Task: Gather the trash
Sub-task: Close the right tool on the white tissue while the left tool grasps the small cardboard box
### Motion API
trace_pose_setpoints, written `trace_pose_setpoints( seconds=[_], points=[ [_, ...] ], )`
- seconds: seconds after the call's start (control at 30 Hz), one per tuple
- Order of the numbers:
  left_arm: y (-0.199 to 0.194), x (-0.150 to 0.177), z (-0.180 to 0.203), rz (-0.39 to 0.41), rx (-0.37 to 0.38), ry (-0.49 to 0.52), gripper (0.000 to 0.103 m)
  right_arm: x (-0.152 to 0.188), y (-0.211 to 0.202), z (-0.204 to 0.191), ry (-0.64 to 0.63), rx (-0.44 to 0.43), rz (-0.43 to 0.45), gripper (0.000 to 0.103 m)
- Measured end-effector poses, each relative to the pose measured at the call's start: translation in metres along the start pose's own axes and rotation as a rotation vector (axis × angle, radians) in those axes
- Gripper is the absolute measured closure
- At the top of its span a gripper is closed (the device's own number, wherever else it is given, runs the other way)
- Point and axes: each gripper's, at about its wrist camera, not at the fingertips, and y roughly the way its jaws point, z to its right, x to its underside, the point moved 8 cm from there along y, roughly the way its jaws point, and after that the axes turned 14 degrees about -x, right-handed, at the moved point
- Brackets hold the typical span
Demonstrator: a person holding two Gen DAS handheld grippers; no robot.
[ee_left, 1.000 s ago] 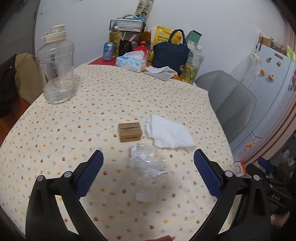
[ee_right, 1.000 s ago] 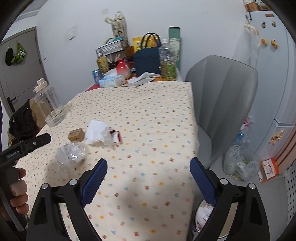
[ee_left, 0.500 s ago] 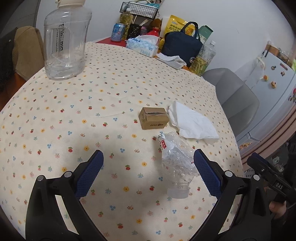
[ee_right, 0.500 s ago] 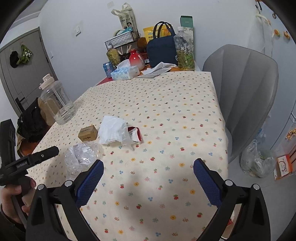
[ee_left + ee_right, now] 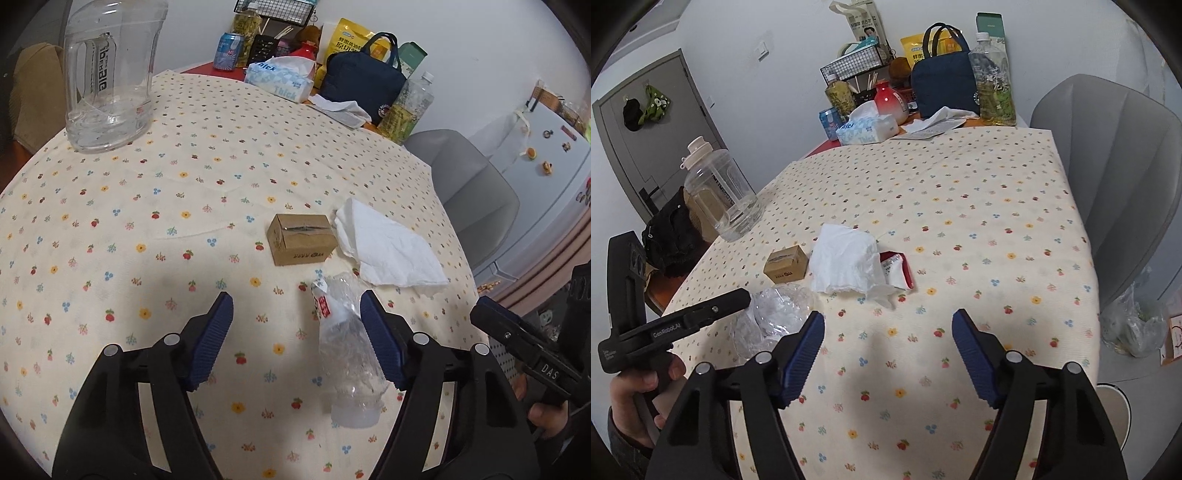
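A crushed clear plastic bottle (image 5: 345,343) lies on the flowered tablecloth, its cap end toward me. My left gripper (image 5: 297,338) is open; the bottle lies between its fingers, against the right one. Beyond it are a small brown cardboard box (image 5: 301,243) and a crumpled white tissue (image 5: 388,251). In the right wrist view the tissue (image 5: 846,262) partly covers a red and white wrapper (image 5: 897,269), with the box (image 5: 786,264) and bottle (image 5: 775,317) to its left. My right gripper (image 5: 888,350) is open and empty above bare cloth.
A large clear water jug (image 5: 109,74) stands at the far left. A tissue box (image 5: 280,79), can, bottles and a navy bag (image 5: 360,86) crowd the far end. A grey chair (image 5: 1119,184) stands at the right, with a plastic bag (image 5: 1134,325) on the floor.
My left gripper has moved forward and lower, so the bottle now lies between its fingers. My right gripper has moved forward over the table toward the tissue.
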Motion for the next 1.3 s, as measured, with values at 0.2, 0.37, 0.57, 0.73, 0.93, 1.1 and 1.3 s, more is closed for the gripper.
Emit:
trace_pose_setpoints(
  seconds=[0.2, 0.37, 0.57, 0.73, 0.93, 1.1, 1.3],
  points=[
    [0.006, -0.007, 0.000, -0.003, -0.008, -0.003, 0.033, -0.010, 0.027, -0.009, -0.006, -0.035, -0.040, 0.050],
    [0.010, -0.014, 0.000, -0.006, -0.020, 0.004, 0.033, -0.013, 0.051, -0.013, 0.012, -0.072, -0.079, 0.094],
    [0.017, -0.025, 0.001, -0.004, -0.039, 0.016, 0.033, -0.021, 0.041, -0.020, 0.007, -0.103, -0.051, 0.100],
    [0.029, -0.033, 0.005, -0.012, -0.047, 0.016, 0.033, -0.034, 0.019, -0.022, 0.009, -0.106, -0.002, 0.100],
    [0.045, -0.037, 0.016, -0.035, -0.059, 0.031, 0.033, -0.046, -0.008, -0.011, 0.016, -0.080, 0.051, 0.100],
    [0.057, -0.039, 0.026, -0.049, -0.081, 0.059, 0.051, -0.053, -0.034, -0.002, 0.027, -0.054, 0.095, 0.100],
    [0.051, -0.039, 0.024, -0.035, -0.080, 0.038, 0.052, -0.050, -0.058, 0.011, 0.053, -0.030, 0.130, 0.100]
  ],
)
